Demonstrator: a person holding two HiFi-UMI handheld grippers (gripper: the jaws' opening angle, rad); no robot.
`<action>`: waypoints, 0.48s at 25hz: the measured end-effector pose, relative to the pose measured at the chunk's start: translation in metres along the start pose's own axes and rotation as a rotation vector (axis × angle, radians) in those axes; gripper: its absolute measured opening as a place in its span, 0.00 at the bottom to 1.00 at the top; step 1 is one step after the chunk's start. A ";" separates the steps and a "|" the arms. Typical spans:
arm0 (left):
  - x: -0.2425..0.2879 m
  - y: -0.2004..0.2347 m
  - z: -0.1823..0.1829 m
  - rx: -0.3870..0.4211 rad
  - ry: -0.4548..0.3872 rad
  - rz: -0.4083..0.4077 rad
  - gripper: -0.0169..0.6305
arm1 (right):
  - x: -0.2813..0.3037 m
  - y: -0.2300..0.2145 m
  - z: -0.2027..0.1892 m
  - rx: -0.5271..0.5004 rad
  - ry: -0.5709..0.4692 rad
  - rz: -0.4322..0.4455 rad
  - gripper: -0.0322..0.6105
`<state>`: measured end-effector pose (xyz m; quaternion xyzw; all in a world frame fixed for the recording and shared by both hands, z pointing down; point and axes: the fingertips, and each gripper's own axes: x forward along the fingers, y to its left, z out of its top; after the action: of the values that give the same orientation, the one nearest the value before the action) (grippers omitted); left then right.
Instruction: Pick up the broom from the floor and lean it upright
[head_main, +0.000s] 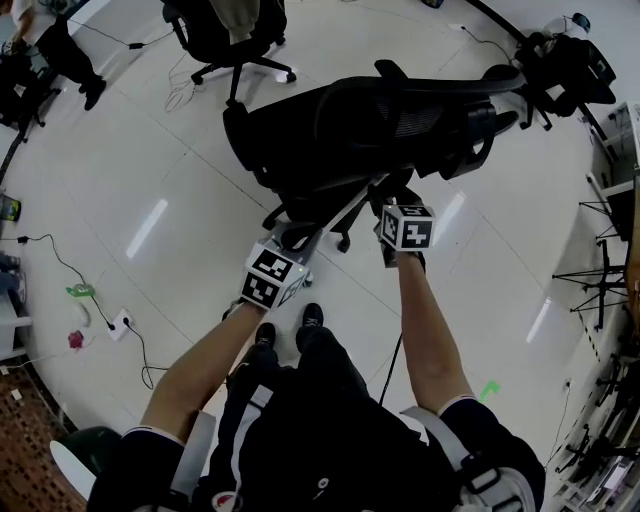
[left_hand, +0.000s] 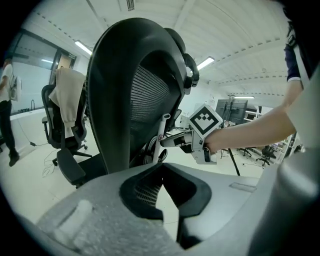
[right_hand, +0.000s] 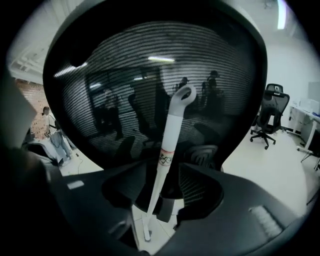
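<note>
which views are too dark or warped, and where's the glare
Head view: fisheye bends the room, glare streaks the floor. Left gripper view: bright room, dark round vignette, the chair nearly a silhouette. Right gripper view: darkest, only the white broom handle stands out.

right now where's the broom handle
In the right gripper view the broom handle stands mid-frame between the open fingers of the right gripper, leaning on the mesh chair back.
</note>
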<state>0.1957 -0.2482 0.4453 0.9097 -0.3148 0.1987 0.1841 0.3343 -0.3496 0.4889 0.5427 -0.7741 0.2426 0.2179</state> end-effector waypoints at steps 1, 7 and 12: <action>-0.002 -0.001 0.002 0.004 -0.008 -0.009 0.03 | -0.008 0.003 0.001 0.001 -0.009 -0.011 0.36; -0.034 -0.011 0.022 0.019 -0.090 -0.094 0.03 | -0.070 0.043 0.013 0.003 -0.110 -0.064 0.24; -0.072 -0.025 0.041 0.081 -0.144 -0.160 0.03 | -0.129 0.099 0.030 -0.013 -0.230 -0.081 0.09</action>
<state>0.1697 -0.2121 0.3706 0.9506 -0.2452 0.1300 0.1393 0.2790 -0.2440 0.3741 0.5964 -0.7728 0.1650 0.1408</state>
